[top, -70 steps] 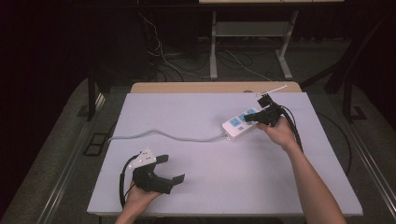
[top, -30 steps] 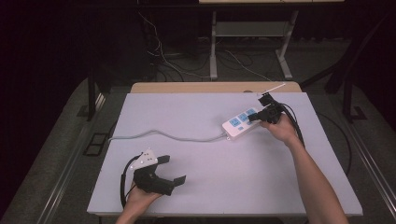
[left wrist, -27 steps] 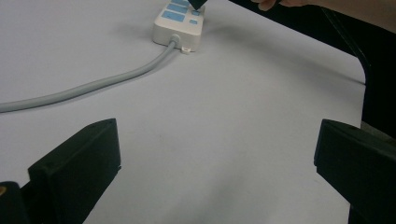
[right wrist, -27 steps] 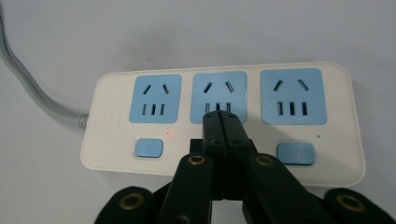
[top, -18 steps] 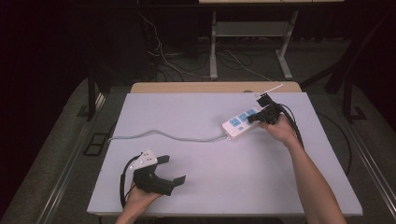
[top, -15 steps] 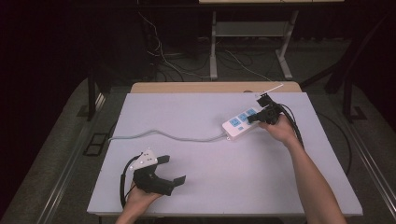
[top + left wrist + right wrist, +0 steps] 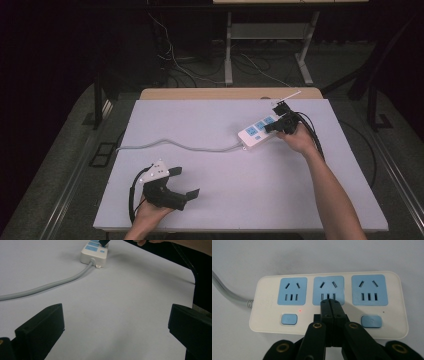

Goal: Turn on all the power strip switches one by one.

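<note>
My right gripper [image 7: 331,305] is clenched tight, jaws pressed together with nothing between them, tips down on the middle of the white power strip [image 7: 257,132] at the table's [image 7: 225,210] far right, its grey cable [image 7: 175,145] trailing left. My left gripper [image 7: 187,182] rests near me, jaws spread wide, empty.

cream power strip [image 7: 329,302] with blue sockets, grey cable [image 7: 175,146], black tongs [image 7: 331,305].
</note>
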